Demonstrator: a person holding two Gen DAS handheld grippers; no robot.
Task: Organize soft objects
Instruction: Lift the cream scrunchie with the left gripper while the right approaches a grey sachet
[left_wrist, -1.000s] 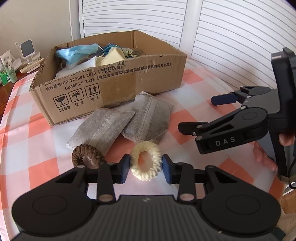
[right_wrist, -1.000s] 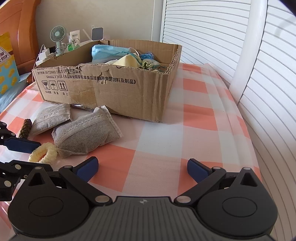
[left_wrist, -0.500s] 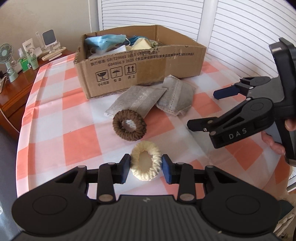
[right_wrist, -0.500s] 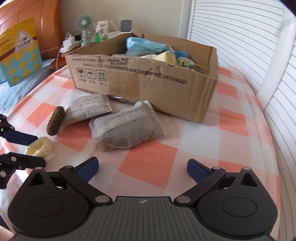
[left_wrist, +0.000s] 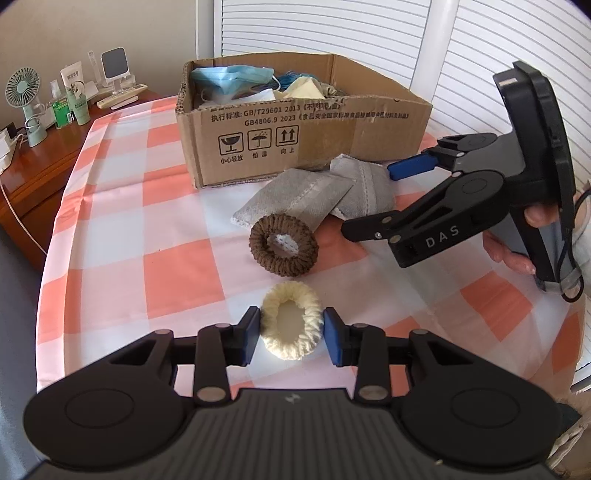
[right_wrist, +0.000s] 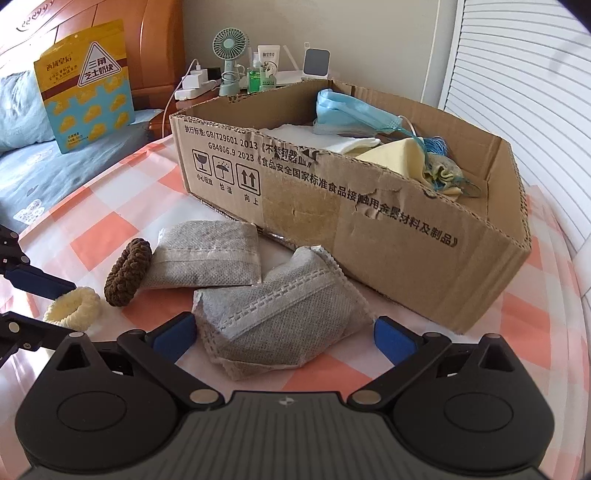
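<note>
My left gripper (left_wrist: 291, 332) is shut on a cream knitted hair ring (left_wrist: 291, 326), held above the checked tablecloth; the ring also shows in the right wrist view (right_wrist: 74, 308). A brown knitted hair ring (left_wrist: 283, 249) leans on a grey fabric pouch (left_wrist: 295, 201). A second grey pouch (right_wrist: 277, 317) lies between the wide-open jaws of my right gripper (right_wrist: 284, 338), which is not closed on it. Behind stands an open cardboard box (left_wrist: 295, 129) holding a blue face mask (left_wrist: 231, 79) and cloths.
The table (left_wrist: 122, 206) has a pink and white checked cloth, with its edge at the left. A wooden side table (left_wrist: 33, 162) holds a small fan (left_wrist: 26, 96) and bottles. White shutters (left_wrist: 498, 48) stand behind. A bed with a yellow bag (right_wrist: 86, 85) is far left.
My left gripper has lifted and pulled back with the cream ring. My right gripper has moved forward over the nearer grey pouch, still open.
</note>
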